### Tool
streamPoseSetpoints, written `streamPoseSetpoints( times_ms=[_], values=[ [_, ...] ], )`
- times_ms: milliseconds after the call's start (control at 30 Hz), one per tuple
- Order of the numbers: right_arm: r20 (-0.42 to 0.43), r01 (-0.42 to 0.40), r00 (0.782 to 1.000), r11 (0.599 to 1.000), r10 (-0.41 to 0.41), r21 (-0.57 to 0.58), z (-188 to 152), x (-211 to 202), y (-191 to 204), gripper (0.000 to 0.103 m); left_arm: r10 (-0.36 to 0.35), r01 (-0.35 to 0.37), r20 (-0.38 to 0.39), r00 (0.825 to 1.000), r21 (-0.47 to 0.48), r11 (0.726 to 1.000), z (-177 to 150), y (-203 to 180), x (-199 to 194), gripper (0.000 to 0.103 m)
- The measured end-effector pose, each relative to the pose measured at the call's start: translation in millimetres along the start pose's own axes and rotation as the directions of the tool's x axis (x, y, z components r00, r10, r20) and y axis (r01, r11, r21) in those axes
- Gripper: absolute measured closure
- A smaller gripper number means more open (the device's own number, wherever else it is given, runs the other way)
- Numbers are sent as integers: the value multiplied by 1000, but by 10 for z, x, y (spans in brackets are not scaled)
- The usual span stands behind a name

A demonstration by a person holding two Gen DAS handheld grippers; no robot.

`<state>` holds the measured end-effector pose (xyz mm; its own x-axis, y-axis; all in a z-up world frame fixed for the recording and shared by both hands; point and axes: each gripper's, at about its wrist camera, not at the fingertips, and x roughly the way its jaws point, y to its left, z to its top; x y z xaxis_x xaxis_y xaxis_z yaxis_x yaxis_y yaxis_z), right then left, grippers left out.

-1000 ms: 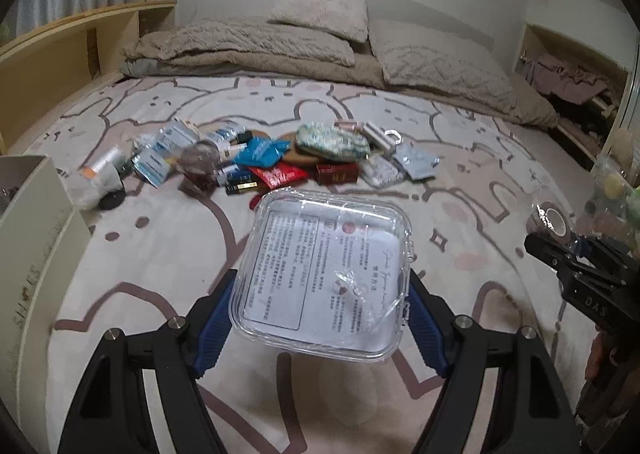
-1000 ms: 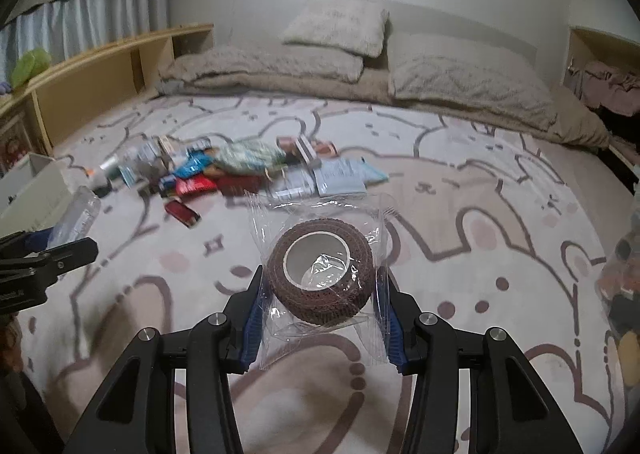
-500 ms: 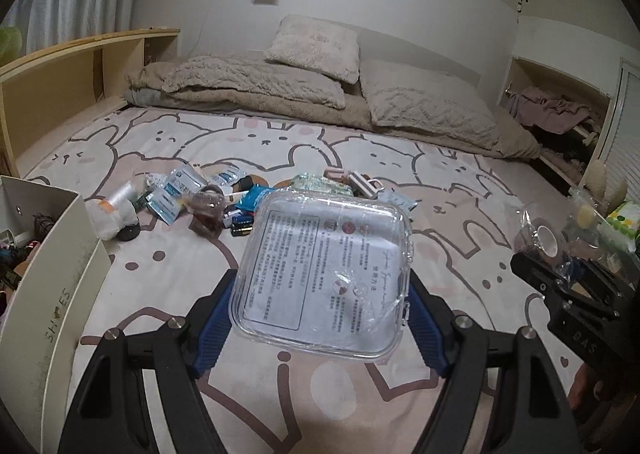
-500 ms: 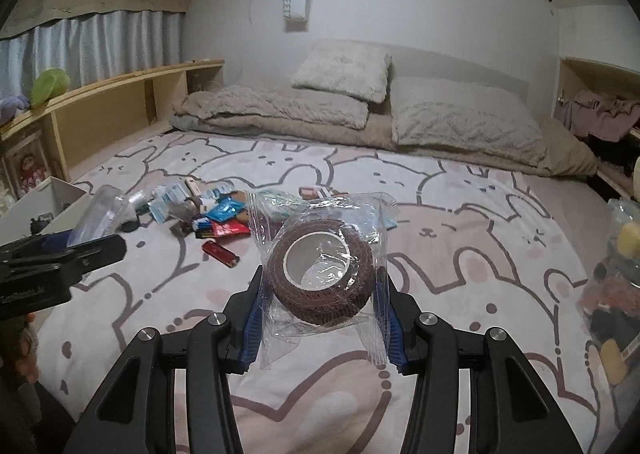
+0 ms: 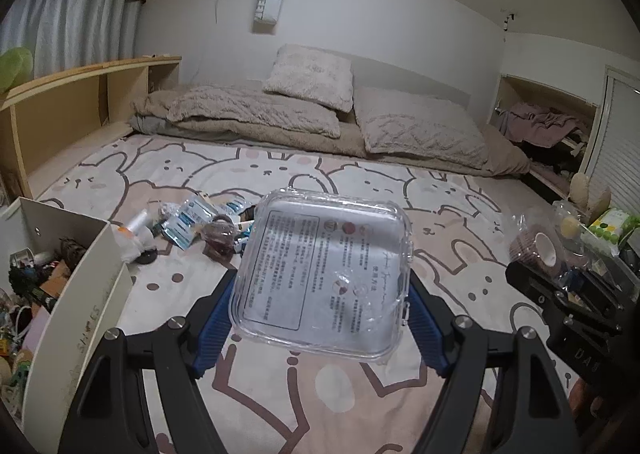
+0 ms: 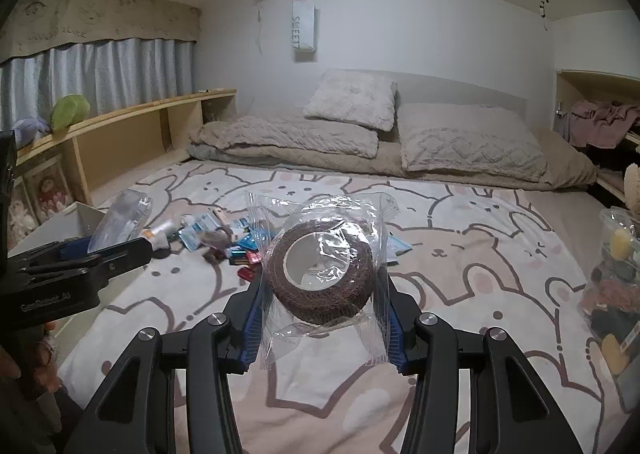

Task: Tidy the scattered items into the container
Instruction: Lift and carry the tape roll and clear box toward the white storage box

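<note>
My left gripper (image 5: 320, 310) is clamped on a clear case (image 5: 326, 278), its blue pads pressing the case's two side edges so the flat printed face tilts up toward the camera. My right gripper (image 6: 322, 294) grips a bagged brown roll (image 6: 322, 282) by the sides of its wrapper, the roll's hole facing the lens. Both loads hang above the bunny sheet (image 5: 280, 386), touching nothing else. The white box (image 5: 76, 306) I mean to fill sits at the lower left in the left view, open at the top with clutter inside, just beside my left fingers; from the right view only its corner (image 6: 80, 214) shows behind the left gripper. So the left hand is nearer and, I judge, should swing left first. More loose items (image 5: 192, 226) lie farther up the bed.
</note>
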<state>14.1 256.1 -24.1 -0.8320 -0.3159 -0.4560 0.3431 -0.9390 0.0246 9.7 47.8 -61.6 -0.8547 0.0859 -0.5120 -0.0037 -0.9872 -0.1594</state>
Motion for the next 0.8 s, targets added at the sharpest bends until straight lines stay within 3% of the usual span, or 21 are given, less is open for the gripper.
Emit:
streamPoseSetpoints(
  times_ms=[800],
  values=[
    [78, -69, 995, 998, 68, 12, 127, -344, 188, 53, 5, -3, 99, 995, -20, 1000, 90, 192, -569, 25]
  ],
)
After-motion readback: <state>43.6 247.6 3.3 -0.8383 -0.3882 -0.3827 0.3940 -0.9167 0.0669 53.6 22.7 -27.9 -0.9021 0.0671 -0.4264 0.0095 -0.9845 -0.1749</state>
